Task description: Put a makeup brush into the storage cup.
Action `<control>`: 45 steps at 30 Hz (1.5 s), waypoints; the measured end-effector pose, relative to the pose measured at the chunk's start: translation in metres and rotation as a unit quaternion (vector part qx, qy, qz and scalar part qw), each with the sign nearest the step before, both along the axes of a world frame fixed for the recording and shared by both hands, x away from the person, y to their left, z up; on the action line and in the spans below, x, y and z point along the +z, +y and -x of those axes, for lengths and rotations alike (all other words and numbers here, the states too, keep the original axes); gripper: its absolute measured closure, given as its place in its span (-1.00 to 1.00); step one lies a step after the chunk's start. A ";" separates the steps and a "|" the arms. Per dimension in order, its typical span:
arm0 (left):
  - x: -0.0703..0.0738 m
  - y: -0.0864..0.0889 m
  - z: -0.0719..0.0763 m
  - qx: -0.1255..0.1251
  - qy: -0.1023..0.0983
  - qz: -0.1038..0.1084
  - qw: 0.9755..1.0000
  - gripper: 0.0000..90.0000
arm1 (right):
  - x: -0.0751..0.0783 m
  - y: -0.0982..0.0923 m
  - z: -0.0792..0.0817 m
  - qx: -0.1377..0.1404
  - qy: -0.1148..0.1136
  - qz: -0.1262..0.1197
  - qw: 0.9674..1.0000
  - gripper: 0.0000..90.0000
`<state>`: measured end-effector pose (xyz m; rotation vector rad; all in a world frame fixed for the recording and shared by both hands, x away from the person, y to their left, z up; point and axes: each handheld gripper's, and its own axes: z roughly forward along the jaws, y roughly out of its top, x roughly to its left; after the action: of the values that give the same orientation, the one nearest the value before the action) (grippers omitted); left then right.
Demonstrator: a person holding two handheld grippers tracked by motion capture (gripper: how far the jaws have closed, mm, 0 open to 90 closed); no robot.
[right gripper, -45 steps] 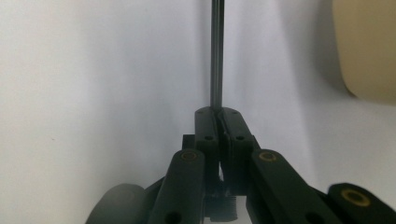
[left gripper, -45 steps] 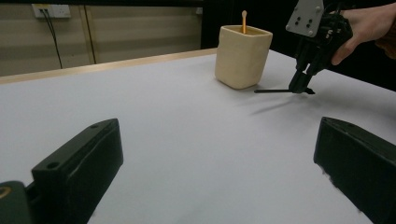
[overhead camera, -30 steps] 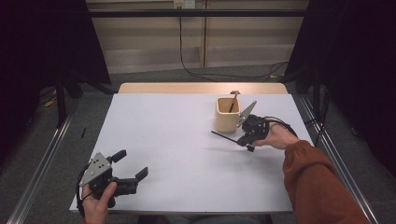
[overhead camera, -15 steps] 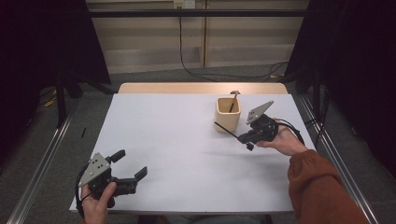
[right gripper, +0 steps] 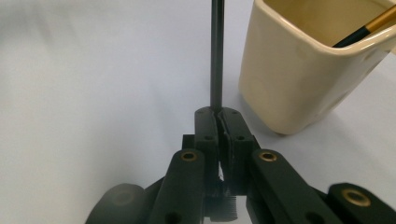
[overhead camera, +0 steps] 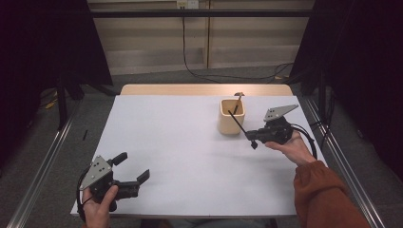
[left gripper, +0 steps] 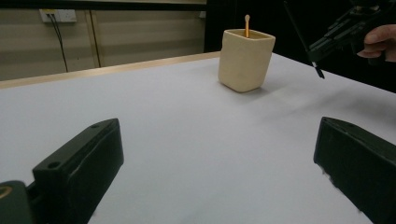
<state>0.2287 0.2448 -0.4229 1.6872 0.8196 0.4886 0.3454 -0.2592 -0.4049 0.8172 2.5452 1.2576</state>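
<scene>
The right tool (overhead camera: 253, 139) clamps a thin black stick (overhead camera: 236, 120) angled over the beige cup (overhead camera: 232, 124); it could tip the cup. The left tool (overhead camera: 130, 172) rests open on the tabletop (overhead camera: 180, 156).

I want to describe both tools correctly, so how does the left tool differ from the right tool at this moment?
The left tool has its jaws wide apart with nothing between them; the right tool is shut on a thin black stick. The left tool sits at the near edge of the white table, the right tool beside the cream cup. Both are black and hand-held.
</scene>
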 end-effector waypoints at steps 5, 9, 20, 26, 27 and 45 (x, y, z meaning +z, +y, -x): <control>0.000 0.000 0.000 0.000 -0.001 -0.001 1.000 -0.97 | -0.003 -0.005 0.003 -0.015 -0.011 -0.033 0.999 0.91; 0.000 0.000 0.000 0.000 0.000 -0.001 1.000 -0.97 | -0.003 -0.007 0.006 -0.017 -0.017 -0.061 0.998 0.91; 0.000 0.000 0.001 0.000 0.000 -0.002 1.000 -0.97 | 0.001 -0.004 0.014 -0.012 -0.036 -0.095 0.995 0.91; 0.001 0.000 0.001 -0.004 -0.001 -0.002 1.000 -0.97 | 0.005 -0.011 0.017 -0.019 -0.044 -0.125 0.991 0.91; 0.000 0.000 0.002 -0.003 -0.002 -0.001 1.000 -0.97 | 0.006 -0.013 0.018 -0.021 -0.046 -0.132 0.990 0.91; 0.001 0.000 0.003 -0.012 -0.007 -0.002 1.000 -0.97 | 0.015 -0.013 0.043 -0.002 -0.045 -0.158 0.986 0.91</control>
<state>0.2259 0.2451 -0.4220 1.6942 0.7885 0.4854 0.3021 -0.2723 -0.3902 0.8008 2.3042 1.6837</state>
